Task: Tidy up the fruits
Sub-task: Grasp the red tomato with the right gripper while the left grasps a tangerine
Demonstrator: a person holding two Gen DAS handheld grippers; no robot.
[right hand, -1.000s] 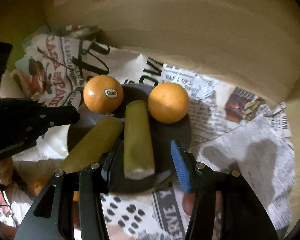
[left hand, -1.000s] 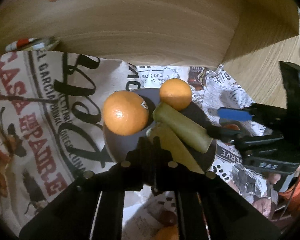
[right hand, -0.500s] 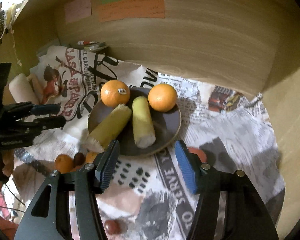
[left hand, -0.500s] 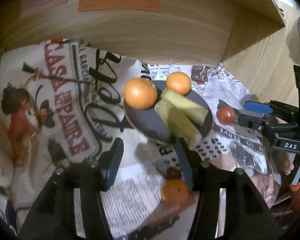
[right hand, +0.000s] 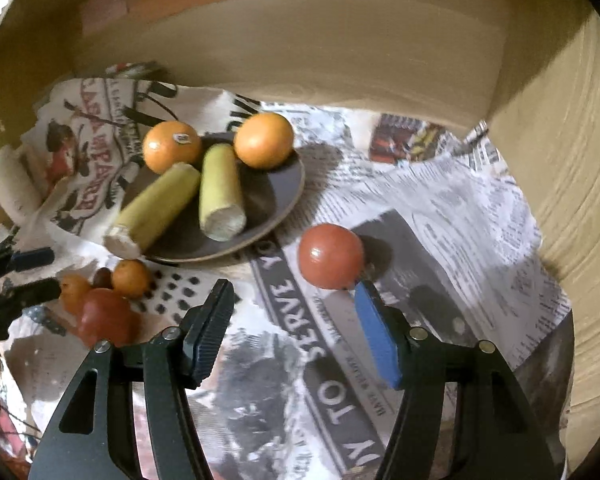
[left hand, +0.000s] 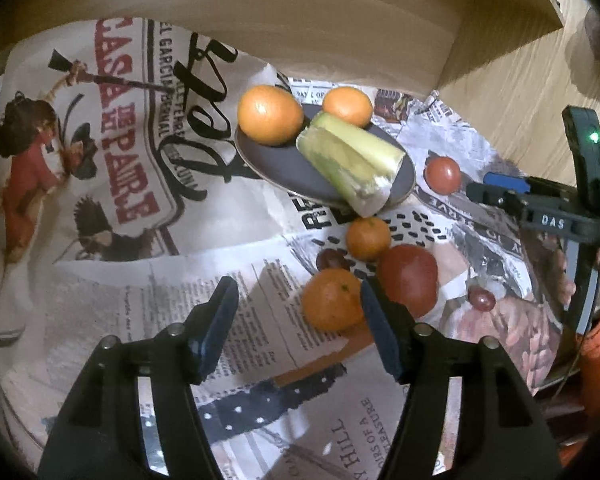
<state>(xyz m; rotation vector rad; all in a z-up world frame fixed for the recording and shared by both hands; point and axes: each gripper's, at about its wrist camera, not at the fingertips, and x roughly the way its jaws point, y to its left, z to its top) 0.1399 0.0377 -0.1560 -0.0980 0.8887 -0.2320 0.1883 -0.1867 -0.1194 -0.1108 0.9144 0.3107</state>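
Left gripper [left hand: 296, 312]: jaws opening, nothing gripped; a loose round orange [left hand: 332, 299] sits just inside its right finger, on the newsprint-patterned cloth [left hand: 112, 200]. Beside it past that finger: a dark red pear-shaped fruit [left hand: 408, 276]. Right gripper [right hand: 294, 312]: jaws opening, empty; a round red tomato-like fruit [right hand: 330, 256] sits just ahead of its right fingertip, not between the pads. Dark round plate [right hand: 276, 196], ahead-left of the fingers, carries two oranges [right hand: 263, 140] and two pale green stalk pieces [right hand: 220, 196].
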